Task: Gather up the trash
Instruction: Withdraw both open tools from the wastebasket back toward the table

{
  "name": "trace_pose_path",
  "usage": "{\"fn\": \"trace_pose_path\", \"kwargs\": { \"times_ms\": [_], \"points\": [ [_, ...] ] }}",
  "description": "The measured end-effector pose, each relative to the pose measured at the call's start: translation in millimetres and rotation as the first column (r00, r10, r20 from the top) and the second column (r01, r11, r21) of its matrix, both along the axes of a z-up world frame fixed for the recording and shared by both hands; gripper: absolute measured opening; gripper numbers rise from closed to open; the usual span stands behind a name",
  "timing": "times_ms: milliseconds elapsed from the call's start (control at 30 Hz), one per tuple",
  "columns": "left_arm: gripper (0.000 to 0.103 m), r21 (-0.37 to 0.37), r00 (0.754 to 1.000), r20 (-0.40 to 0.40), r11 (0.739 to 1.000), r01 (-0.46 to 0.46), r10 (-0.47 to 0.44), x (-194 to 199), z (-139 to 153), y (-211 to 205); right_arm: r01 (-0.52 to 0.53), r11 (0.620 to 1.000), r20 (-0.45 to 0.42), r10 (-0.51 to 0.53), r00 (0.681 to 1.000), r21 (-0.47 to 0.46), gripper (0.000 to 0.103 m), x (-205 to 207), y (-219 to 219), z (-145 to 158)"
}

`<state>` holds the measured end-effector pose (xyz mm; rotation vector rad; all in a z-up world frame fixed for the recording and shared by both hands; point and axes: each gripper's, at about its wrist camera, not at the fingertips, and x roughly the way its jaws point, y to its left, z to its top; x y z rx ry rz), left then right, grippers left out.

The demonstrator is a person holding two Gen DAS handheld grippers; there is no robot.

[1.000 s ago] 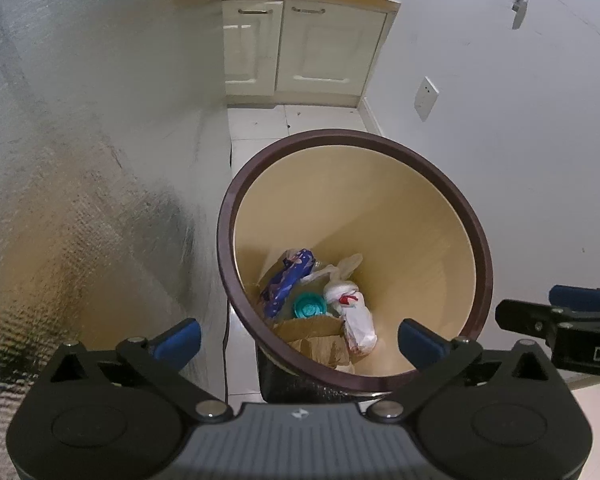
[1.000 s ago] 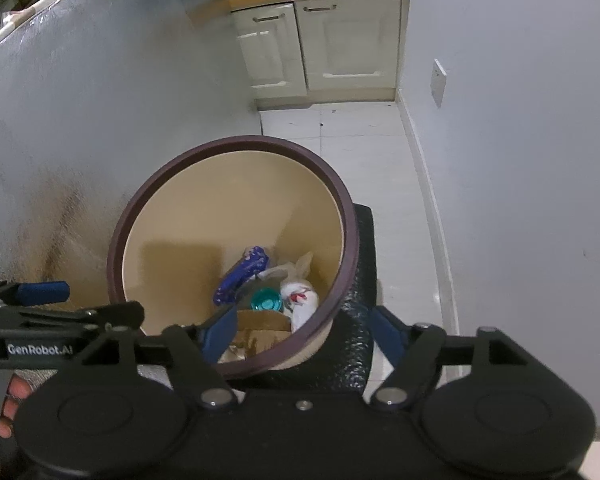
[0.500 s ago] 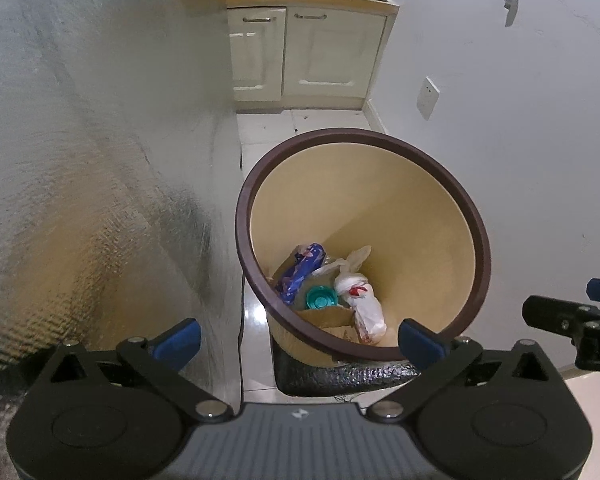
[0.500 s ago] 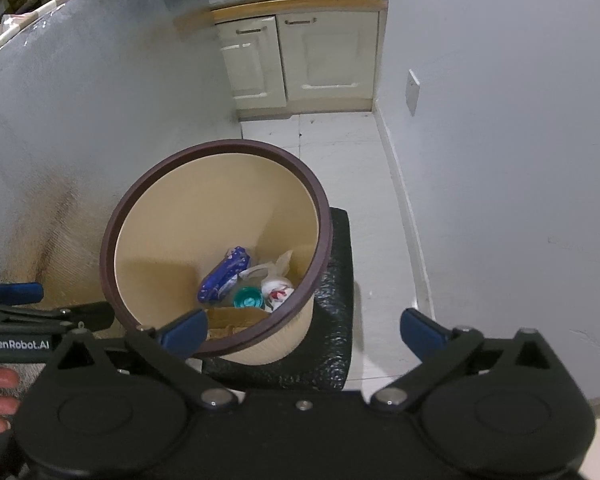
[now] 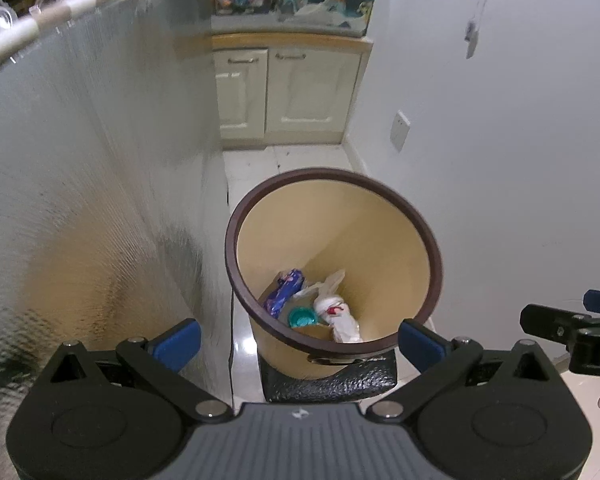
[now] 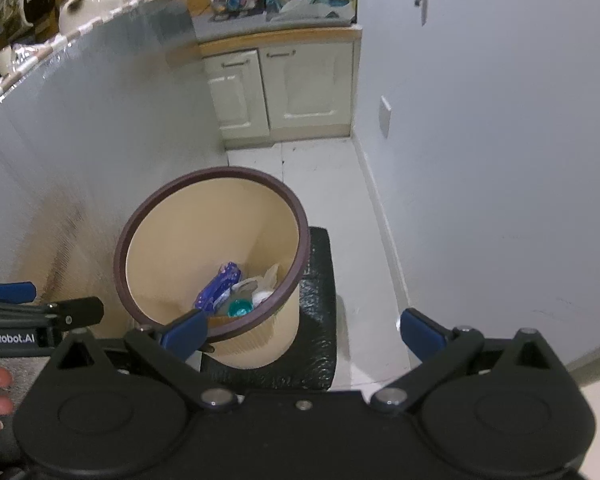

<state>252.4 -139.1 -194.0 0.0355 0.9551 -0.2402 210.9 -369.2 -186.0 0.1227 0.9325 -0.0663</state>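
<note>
We had both claws spread wide and empty, left gripper (image 5: 298, 340) and right gripper (image 6: 302, 328), above the bin (image 5: 434, 268). Trash sat at its bottom: blue wrapper (image 5: 283, 294), teal lid (image 5: 301, 317), white bag (image 5: 340, 316). Likely a drop just finished.

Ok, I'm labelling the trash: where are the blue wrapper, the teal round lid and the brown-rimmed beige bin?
blue wrapper (image 5: 284, 293), left wrist view, its middle.
teal round lid (image 5: 302, 317), left wrist view, its top.
brown-rimmed beige bin (image 6: 204, 178), right wrist view, far rim.
</note>
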Motion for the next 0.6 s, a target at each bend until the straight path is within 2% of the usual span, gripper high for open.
{"fn": "trace_pose_path", "kwargs": {
  "times_ms": [333,600],
  "points": [
    [0.103,-0.033,0.994,0.102,0.999,0.04,-0.036,-37.1,38.4,-0.4,0.04,0.999,0.096,-0.039,0.995,-0.015,0.103,-48.2,-0.5,32.8],
    [0.103,-0.065,0.975,0.206,0.993,0.094,-0.078,-74.1,74.6,5.0,0.07,0.997,0.192,-0.064,0.979,-0.024,0.103,-84.9,3.1,63.3]
  ]
}}
